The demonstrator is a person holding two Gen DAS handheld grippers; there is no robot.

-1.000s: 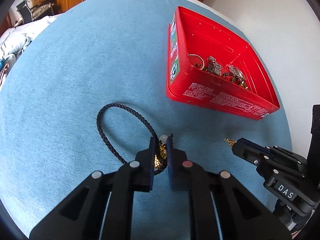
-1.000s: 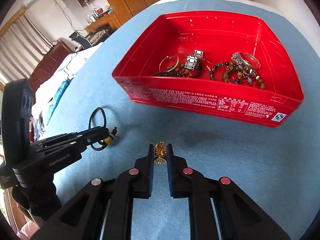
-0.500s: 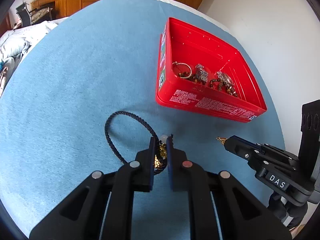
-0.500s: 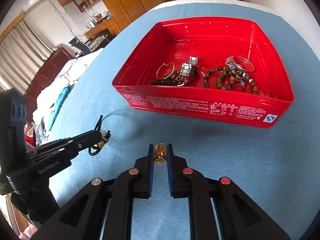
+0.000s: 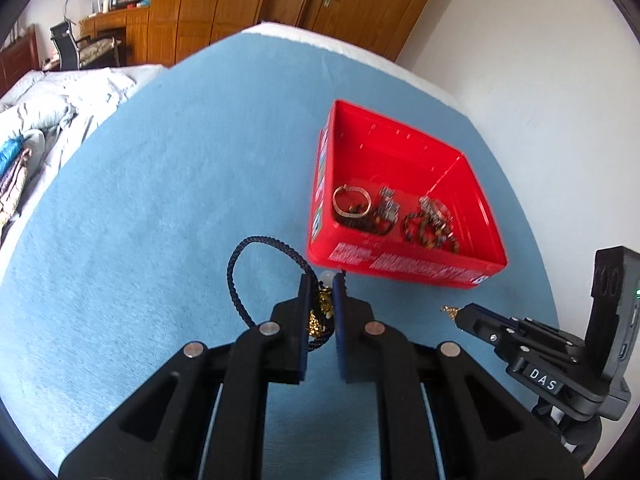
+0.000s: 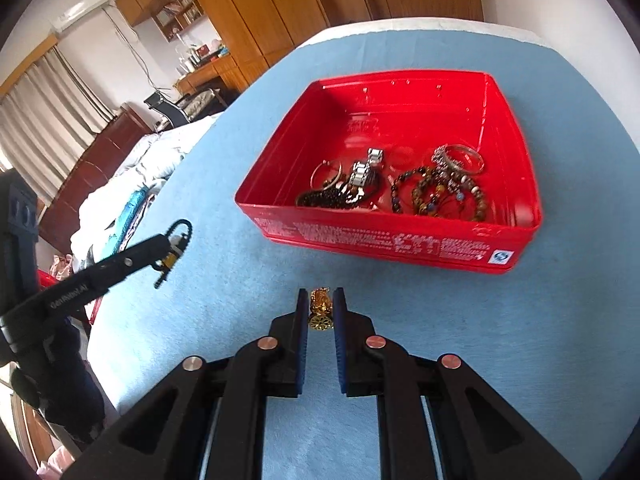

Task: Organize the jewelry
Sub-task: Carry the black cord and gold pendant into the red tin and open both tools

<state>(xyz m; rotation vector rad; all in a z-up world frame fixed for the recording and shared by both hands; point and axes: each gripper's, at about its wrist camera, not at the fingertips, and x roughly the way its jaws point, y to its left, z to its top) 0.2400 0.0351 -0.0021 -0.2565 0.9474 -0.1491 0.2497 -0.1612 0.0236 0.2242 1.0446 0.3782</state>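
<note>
My left gripper [image 5: 321, 280] is shut on a black braided cord bracelet [image 5: 256, 246] with gold beads and holds it above the blue cloth; it also shows in the right wrist view [image 6: 176, 240]. My right gripper [image 6: 321, 300] is shut on a small gold charm [image 6: 320, 309], also seen in the left wrist view [image 5: 450, 311]. A red box [image 6: 384, 236] lies ahead, holding several bracelets and a metal watch band [image 6: 362, 172]. In the left wrist view the red box [image 5: 404, 266] lies just beyond my fingertips.
The blue cloth [image 5: 160, 200] covers the round table. A bed with crumpled white bedding [image 5: 48, 108] lies to the left, wooden wardrobes [image 6: 280, 12] stand behind, and a white wall [image 5: 520, 60] is on the right.
Both grippers have risen and moved toward the red box, each keeping its item. The bracelet has lifted off the cloth and now hangs from my left gripper.
</note>
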